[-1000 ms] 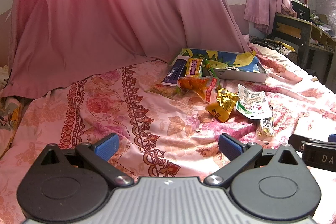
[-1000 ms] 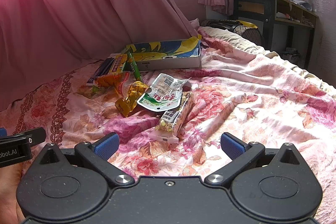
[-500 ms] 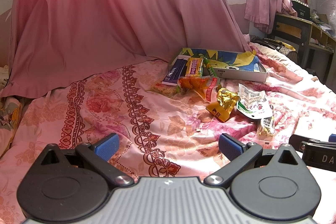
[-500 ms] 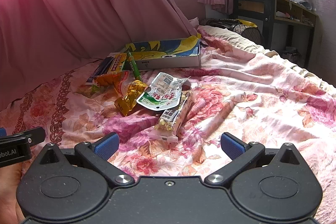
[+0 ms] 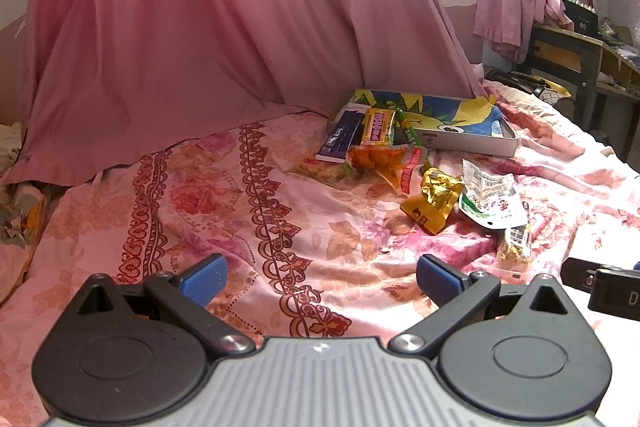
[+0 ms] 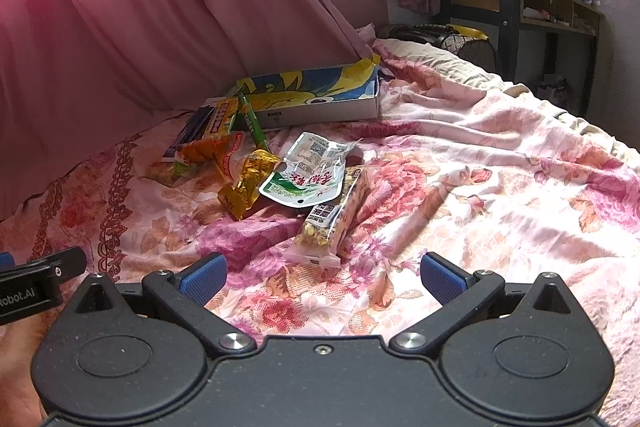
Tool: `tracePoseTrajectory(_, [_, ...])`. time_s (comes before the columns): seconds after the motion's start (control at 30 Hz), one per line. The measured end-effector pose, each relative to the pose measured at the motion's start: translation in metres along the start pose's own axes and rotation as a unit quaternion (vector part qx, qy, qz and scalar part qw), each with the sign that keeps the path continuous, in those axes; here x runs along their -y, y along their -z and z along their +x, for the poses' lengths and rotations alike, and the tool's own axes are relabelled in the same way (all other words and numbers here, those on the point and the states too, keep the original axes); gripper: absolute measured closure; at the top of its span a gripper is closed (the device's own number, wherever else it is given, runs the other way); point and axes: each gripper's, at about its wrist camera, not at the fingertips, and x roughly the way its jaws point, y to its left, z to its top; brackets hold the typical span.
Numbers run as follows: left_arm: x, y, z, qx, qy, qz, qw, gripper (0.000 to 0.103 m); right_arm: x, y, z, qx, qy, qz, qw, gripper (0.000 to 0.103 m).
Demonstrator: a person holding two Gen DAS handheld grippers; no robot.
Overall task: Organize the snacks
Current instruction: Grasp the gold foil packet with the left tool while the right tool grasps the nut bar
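Several snack packets lie on a floral bedsheet in front of a shallow cartoon-printed box [image 5: 452, 119] [image 6: 320, 101]. Nearest my right gripper [image 6: 322, 277] is a clear nut bar [image 6: 332, 219], just ahead of its open, empty jaws. Behind it lie a white-green pouch [image 6: 308, 175], a gold packet [image 6: 248, 187] and an orange packet [image 6: 212, 157]. A yellow pack [image 5: 376, 127] and a dark blue bar [image 5: 342, 139] lean on the box's left end. My left gripper [image 5: 318, 279] is open and empty, well short of the snacks.
A pink curtain [image 5: 200, 27] hangs behind the bed. A dark desk [image 6: 520, 11] stands at the far right, with a basket [image 6: 460, 43] beside the bed. The right gripper's side shows in the left wrist view [image 5: 604, 285].
Both grippers have crept slightly forward towards the snacks; the nut bar sits a little closer to my right gripper. Nothing was grasped.
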Motion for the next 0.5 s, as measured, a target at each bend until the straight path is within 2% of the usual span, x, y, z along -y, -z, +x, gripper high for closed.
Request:
tracePoseTrajectory(0.27, [0.000,-0.012,0.007,0.000,0.000,-0.001,1.0000,0.000,0.003,-0.011,0.006,-0.014,-0.015,0.009,1.000,0.001])
tracePoseTrajectory(0.5, [0.004,-0.030,0.025,-0.004,0.007,0.004,1.0000,0.000,0.005,-0.025,0.014,-0.005,-0.028,0.006,1.000,0.001])
